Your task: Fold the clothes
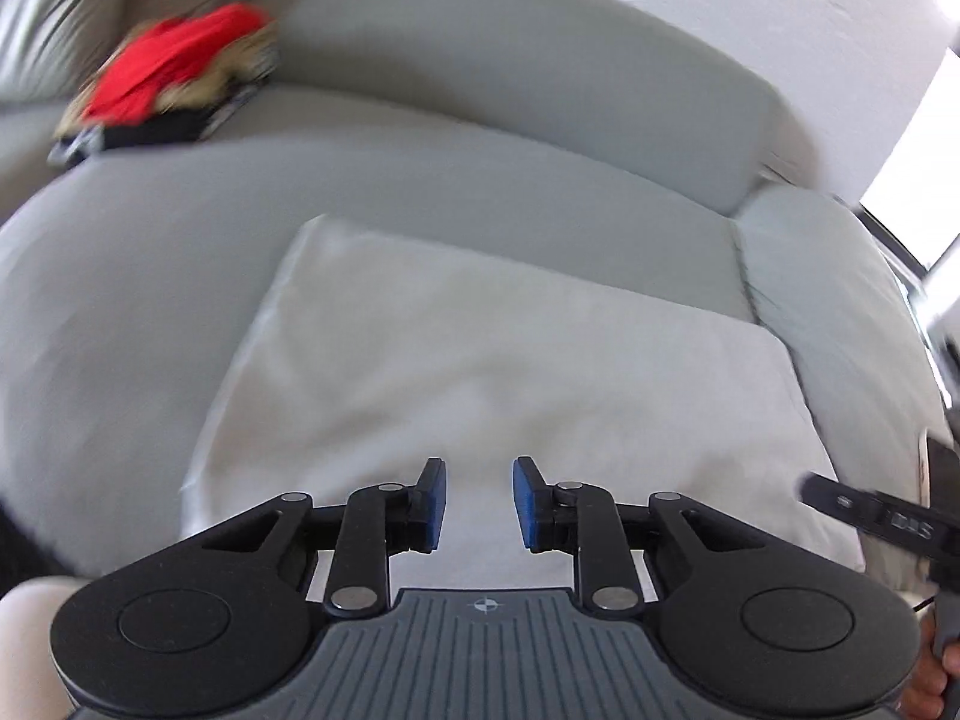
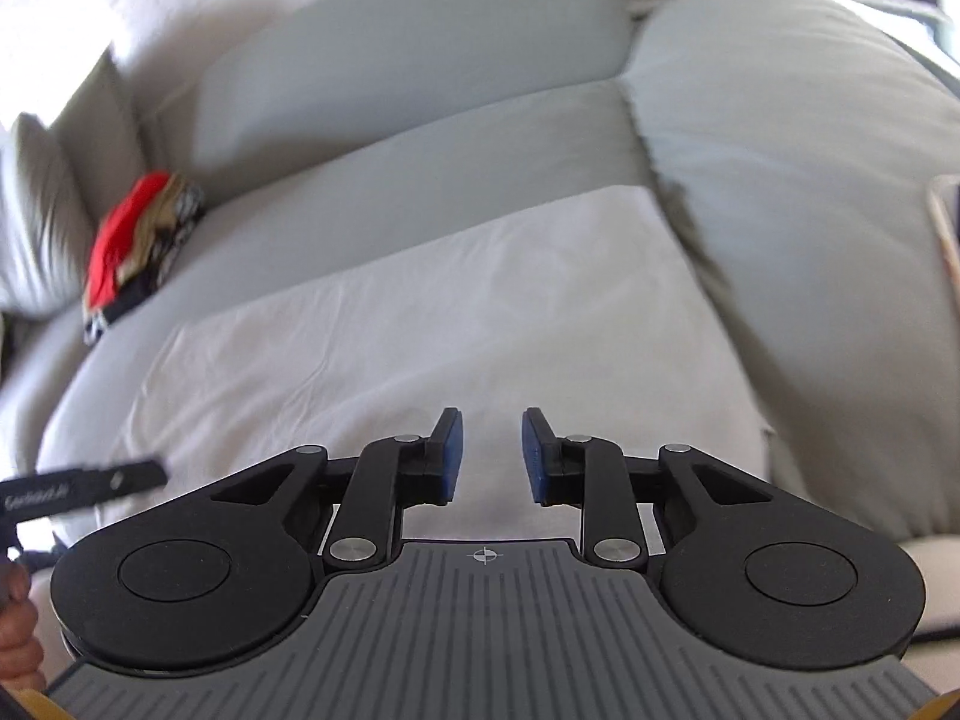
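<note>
We've got both grippers over the white garment [image 1: 480, 372], lying flat on the sofa seat [image 1: 150, 252] near the armrest; left gripper [image 1: 479, 507] and right gripper [image 2: 492, 456] both w/ jaws apart, holding nothing; imo pinch the near-edge corners evenly, lift low, fold straight away from us; pile of other clothes [image 1: 174, 72] well apart.

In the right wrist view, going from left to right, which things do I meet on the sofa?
Pile of red and dark clothes → white folded cloth → sofa armrest.
</note>
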A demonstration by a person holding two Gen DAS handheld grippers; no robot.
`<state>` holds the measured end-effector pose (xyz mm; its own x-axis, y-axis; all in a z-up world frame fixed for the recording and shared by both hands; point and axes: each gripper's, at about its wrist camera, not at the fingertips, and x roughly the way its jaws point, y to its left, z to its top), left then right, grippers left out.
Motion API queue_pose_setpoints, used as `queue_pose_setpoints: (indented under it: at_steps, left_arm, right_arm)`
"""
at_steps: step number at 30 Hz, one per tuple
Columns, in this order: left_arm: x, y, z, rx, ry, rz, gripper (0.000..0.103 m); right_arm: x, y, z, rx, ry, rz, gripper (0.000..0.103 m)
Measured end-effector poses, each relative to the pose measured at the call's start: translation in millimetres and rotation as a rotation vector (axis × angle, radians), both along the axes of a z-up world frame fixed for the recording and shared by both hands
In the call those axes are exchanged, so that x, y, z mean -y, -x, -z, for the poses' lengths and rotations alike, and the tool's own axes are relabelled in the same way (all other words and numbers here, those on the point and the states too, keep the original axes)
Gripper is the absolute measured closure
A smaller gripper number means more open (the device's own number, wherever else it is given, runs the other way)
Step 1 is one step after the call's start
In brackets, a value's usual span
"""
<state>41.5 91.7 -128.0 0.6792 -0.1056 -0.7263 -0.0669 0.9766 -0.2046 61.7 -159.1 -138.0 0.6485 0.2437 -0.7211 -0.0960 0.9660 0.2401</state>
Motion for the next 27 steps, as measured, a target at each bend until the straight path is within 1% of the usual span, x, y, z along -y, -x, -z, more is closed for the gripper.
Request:
queue_pose_setpoints:
  at_steps: [1, 2, 3, 4, 6, 8, 9, 10, 12, 13, 15, 16, 18, 21, 23, 25, 27]
  left_arm:
    - [12, -1, 3, 0.035, -0.028, 0.049, 0.082]
    - [23, -2, 6, 0.054, -0.058, 0.104, 0.082]
    - [33, -3, 10, 0.058, -0.089, 0.162, 0.081]
    - [43, -3, 14, 0.047, -0.120, 0.215, 0.081]
    - [57, 1, 25, -0.020, -0.170, 0.283, 0.083]
    - [69, 13, 29, -0.023, -0.240, 0.329, 0.083]
    - [73, 18, 28, -0.030, -0.273, 0.341, 0.083]
    - [74, 21, 26, -0.041, -0.281, 0.341, 0.083]
    - [68, 23, 21, -0.082, -0.245, 0.340, 0.081]
    - [62, 25, 17, -0.088, -0.216, 0.329, 0.080]
    - [46, 28, 7, -0.071, -0.152, 0.295, 0.073]
    - [38, 29, 1, -0.053, -0.124, 0.269, 0.073]
    - [24, 27, -10, -0.013, -0.089, 0.197, 0.072]
    - [9, 15, -16, 0.013, -0.083, 0.078, 0.072]
    - [1, 5, -12, -0.012, -0.104, -0.017, 0.073]
    - [-11, -3, -2, -0.043, -0.113, -0.098, 0.075]
    - [-26, -8, 10, -0.095, -0.130, -0.156, 0.079]
  right_arm:
    - [-6, -2, 4, 0.001, 0.077, -0.012, 0.077]
    - [-12, -3, 7, 0.001, 0.154, -0.024, 0.077]
    - [-16, -4, 11, -0.008, 0.229, -0.011, 0.077]
    - [-10, -4, 13, -0.030, 0.270, 0.037, 0.077]
    - [12, 0, 12, -0.078, 0.278, 0.148, 0.073]
    - [35, 2, 13, -0.131, 0.280, 0.240, 0.073]
    - [45, 3, 15, -0.158, 0.279, 0.267, 0.071]
    - [54, 3, 16, -0.187, 0.275, 0.285, 0.070]
    - [68, 4, 13, -0.224, 0.237, 0.310, 0.066]
    - [72, 6, 9, -0.230, 0.227, 0.327, 0.065]
    - [76, 10, 0, -0.210, 0.221, 0.362, 0.063]
    - [75, 13, -5, -0.174, 0.204, 0.363, 0.064]
    - [68, 15, -16, -0.089, 0.126, 0.309, 0.064]
    - [39, 5, -20, -0.023, -0.016, 0.136, 0.064]
    - [14, -3, -20, 0.005, -0.102, 0.000, 0.066]
    - [-16, -11, -17, 0.008, -0.143, -0.120, 0.066]
    - [-44, -16, -12, -0.005, -0.168, -0.223, 0.066]
